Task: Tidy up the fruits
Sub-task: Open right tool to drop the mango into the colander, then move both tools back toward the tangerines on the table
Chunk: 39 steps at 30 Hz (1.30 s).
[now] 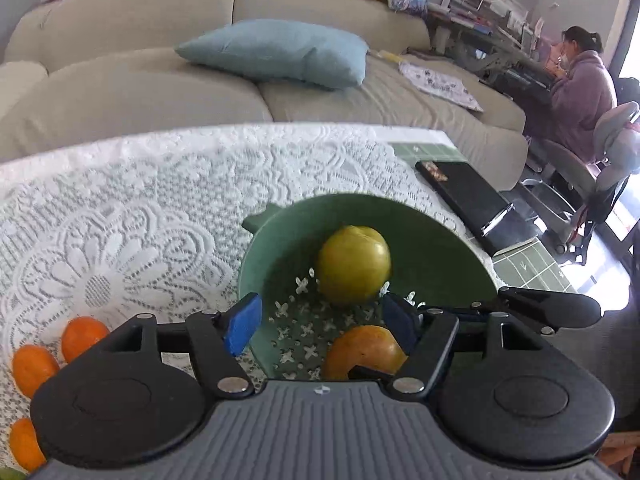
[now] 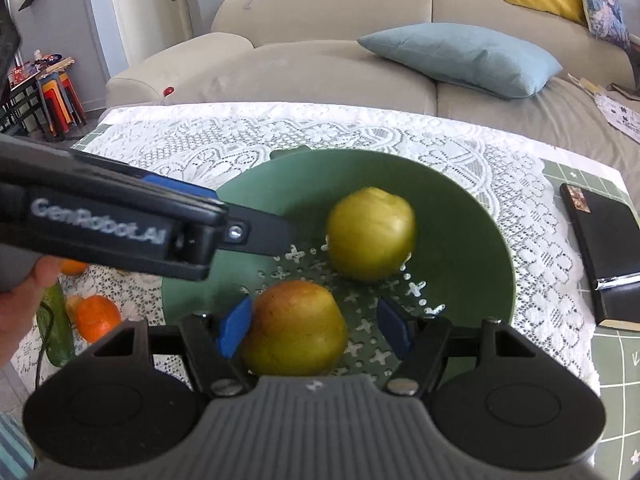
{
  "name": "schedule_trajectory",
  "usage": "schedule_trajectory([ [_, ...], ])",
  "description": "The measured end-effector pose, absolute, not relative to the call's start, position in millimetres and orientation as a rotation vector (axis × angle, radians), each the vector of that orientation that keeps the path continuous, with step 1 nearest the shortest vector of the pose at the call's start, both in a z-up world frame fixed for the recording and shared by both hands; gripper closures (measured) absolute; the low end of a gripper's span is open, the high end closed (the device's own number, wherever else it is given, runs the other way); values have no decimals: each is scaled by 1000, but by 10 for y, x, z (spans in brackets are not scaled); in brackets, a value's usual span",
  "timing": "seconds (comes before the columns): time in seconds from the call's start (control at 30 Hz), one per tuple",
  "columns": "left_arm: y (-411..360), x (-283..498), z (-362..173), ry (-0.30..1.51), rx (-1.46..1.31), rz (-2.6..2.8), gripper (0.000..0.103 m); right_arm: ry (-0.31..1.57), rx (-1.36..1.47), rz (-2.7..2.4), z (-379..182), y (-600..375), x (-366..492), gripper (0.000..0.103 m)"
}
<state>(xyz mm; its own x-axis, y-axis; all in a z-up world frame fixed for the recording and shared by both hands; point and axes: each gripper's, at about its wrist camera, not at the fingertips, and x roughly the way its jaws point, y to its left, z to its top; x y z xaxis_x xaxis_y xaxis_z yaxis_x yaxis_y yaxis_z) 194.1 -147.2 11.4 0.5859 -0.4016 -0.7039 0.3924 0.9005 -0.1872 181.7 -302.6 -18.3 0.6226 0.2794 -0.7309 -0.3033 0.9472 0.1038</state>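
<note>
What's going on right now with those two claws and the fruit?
Both grippers open over green bowl. Left gripper empty; right gripper straddles pear. Apple already in. Nothing blocking.

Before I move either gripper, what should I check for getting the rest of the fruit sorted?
1. Left gripper jaws open, nothing between them: ok.
2. Right gripper jaws open around the reddish-yellow fruit, one pad clear of it: ok.
3. Green apple resting inside the green bowl: ok.
4. All fruit gathered: not ok, oranges lie on the lace cloth outside the bowl.
5. Room in the bowl for more: ok.
6. Clearance between the two grippers over the bowl: cannot tell.
</note>
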Motion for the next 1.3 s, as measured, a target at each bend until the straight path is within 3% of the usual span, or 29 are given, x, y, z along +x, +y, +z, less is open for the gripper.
schedule_trajectory([
  [0.5, -981, 1403, 544, 608, 64, -285, 21, 623, -2, 316, 183, -2776, 1509, 23],
  [1.03, -110, 1210, 470, 648, -10, -161, 21, 562, -12, 471, 239, -2069, 1358, 22],
  [1.3, 188, 1234, 277, 711, -48, -157, 22, 648, 3, 538, 103, -1811, 1452, 23],
])
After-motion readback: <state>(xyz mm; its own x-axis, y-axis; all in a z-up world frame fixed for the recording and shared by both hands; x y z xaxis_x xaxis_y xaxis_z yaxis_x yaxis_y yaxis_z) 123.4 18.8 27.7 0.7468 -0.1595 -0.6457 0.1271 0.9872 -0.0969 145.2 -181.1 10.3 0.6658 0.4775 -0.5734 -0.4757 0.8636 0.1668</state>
